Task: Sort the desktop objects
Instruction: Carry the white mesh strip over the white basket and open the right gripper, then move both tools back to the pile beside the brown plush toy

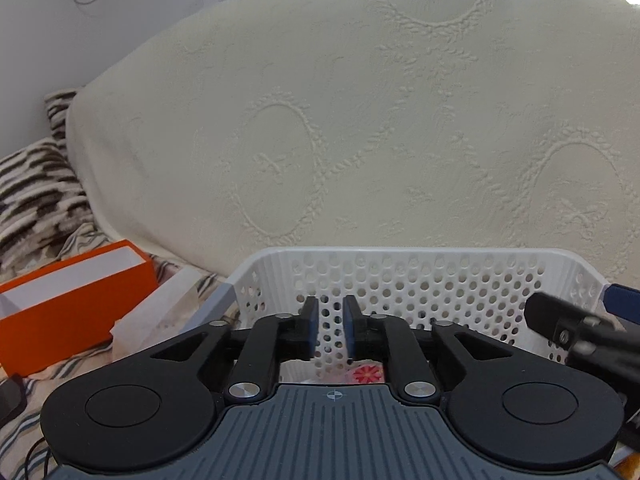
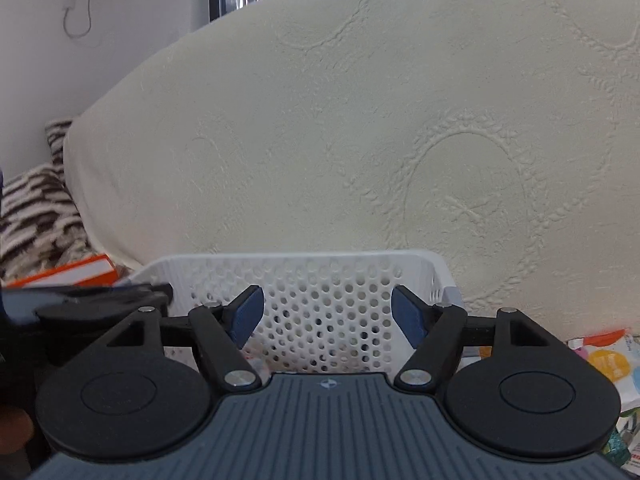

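Note:
A white perforated plastic basket (image 1: 420, 272) stands right in front of both grippers; it also shows in the right wrist view (image 2: 304, 276). My left gripper (image 1: 331, 322) hangs over the basket's near side, its fingers a narrow gap apart with nothing between them. A small item with a red and white pattern (image 1: 366, 374) lies in the basket below it. My right gripper (image 2: 328, 316) is wide open and empty over the basket. The right gripper's finger shows in the left wrist view (image 1: 560, 320) at the basket's right edge.
An open orange box (image 1: 76, 300) with a white inside sits left of the basket on striped fabric. A large cream mattress (image 1: 360, 120) stands upright behind everything. Colourful packets (image 2: 612, 364) lie at the far right. A dark object (image 1: 10, 398) lies at the left edge.

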Available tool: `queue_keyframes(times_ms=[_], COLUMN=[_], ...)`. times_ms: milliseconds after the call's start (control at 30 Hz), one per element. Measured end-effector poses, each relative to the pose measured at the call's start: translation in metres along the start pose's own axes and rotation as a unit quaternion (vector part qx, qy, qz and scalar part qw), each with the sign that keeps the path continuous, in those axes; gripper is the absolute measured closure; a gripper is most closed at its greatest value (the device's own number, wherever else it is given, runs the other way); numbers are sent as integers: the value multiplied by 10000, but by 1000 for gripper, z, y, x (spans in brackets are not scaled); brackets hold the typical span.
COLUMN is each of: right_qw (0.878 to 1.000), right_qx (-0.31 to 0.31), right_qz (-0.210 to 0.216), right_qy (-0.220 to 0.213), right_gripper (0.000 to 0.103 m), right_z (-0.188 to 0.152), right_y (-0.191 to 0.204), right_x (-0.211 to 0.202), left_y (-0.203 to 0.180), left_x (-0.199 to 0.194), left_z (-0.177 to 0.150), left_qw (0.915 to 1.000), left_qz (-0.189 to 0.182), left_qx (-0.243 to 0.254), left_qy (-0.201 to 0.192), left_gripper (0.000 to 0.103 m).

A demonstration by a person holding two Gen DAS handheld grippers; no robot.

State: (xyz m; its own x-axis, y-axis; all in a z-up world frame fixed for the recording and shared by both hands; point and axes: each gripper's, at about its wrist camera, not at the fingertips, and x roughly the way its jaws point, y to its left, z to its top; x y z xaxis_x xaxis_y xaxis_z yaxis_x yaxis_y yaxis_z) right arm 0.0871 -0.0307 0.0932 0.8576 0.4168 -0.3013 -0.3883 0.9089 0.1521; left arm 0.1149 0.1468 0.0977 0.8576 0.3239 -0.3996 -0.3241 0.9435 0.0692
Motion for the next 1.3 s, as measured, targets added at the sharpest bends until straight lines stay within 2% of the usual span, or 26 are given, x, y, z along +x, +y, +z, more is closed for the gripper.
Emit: queue_keyframes(times_ms=[100, 167, 533, 833, 1033, 1067, 1133, 1167, 1233, 1300], right_qw=[9999, 9998, 9977, 9922, 9897, 9895, 9899, 9902, 9913, 9925], right_qx=[44, 108, 355, 649, 649, 634, 603, 586, 525, 399], right_qz=[-53, -68, -324, -895, -1226, -1262, -1270, -1257, -1205, -1157], right_qy=[-93, -157, -485, -571, -339, -292, -209, -158, -34, 14], right_gripper=[29, 29, 26, 26, 26, 26, 26, 26, 26, 26], right_z=[4, 5, 3, -12, -34, -37, -39, -40, -40, -41], right_y=[-1, -1, -32, -94, -131, -135, -142, -144, -146, -146], right_x=[-5, -11, -60, -114, -132, -132, -132, -131, -124, -118], left_y=[-2, -4, -23, -72, -112, -119, -130, -136, -147, -153], left_x=[-5, -12, -52, -91, -109, -110, -115, -116, -121, -125], left_z=[-2, -2, 2, -10, -32, -37, -48, -52, -58, -61], left_qw=[10000, 9999, 9993, 9963, 9924, 9916, 9907, 9900, 9890, 9872], left_qz=[6, 5, -232, -718, -1102, -1154, -1196, -1222, -1146, -1229], left_qx=[4, 23, 95, 318, 490, 536, 580, 641, 828, 897], left_qy=[-59, -117, -271, -340, -257, -228, -304, -297, -423, -485], left_gripper=[56, 53, 52, 50, 47, 51, 45, 37, 38, 38])
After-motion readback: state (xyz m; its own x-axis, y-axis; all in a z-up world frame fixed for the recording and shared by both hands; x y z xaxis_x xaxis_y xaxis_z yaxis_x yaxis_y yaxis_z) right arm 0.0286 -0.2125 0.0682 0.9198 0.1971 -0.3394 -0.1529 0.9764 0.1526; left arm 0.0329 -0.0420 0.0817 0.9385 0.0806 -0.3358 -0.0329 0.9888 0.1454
